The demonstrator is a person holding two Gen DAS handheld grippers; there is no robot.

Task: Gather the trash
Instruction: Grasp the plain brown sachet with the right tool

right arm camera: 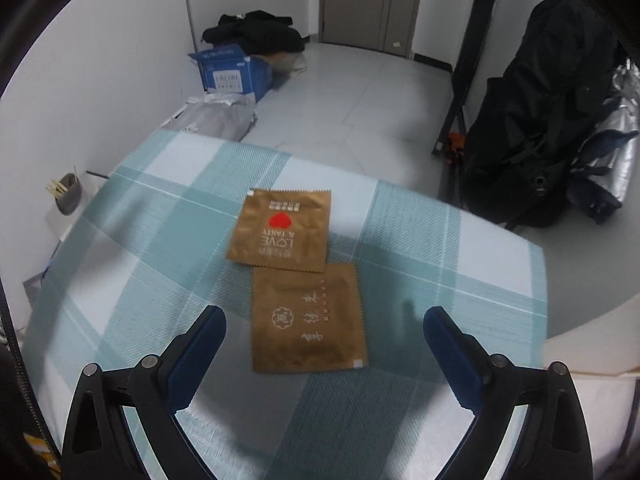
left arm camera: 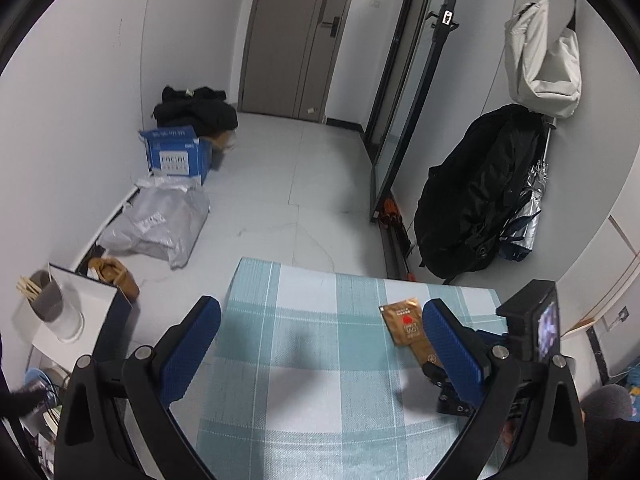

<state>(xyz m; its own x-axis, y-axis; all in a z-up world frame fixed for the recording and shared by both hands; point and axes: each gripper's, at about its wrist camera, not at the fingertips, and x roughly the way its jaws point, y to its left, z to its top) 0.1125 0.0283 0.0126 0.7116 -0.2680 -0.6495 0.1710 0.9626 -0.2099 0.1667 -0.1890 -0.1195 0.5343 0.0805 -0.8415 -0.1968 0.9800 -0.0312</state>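
Note:
Two flat brown snack wrappers lie on the teal checked tablecloth (right arm camera: 180, 240). The far wrapper (right arm camera: 280, 230) carries a red heart; the near wrapper (right arm camera: 308, 320) has pale printed characters and overlaps its edge. My right gripper (right arm camera: 324, 340) hovers open just above the near wrapper, its blue fingers (right arm camera: 196, 356) either side, nothing held. In the left wrist view the heart wrapper (left arm camera: 402, 320) lies at the right, beside my open left gripper (left arm camera: 320, 340); its right finger (left arm camera: 452, 352) covers part of the second wrapper (left arm camera: 426, 354). The right gripper's body (left arm camera: 532, 328) shows behind it.
On the floor to the left are a blue cardboard box (left arm camera: 176, 156), a grey plastic mailer bag (left arm camera: 160, 224) and black clothing (left arm camera: 196, 110). A grey cup with sticks (left arm camera: 48, 300) stands at the left. A black backpack (left arm camera: 480, 200) leans at the right, near a door frame.

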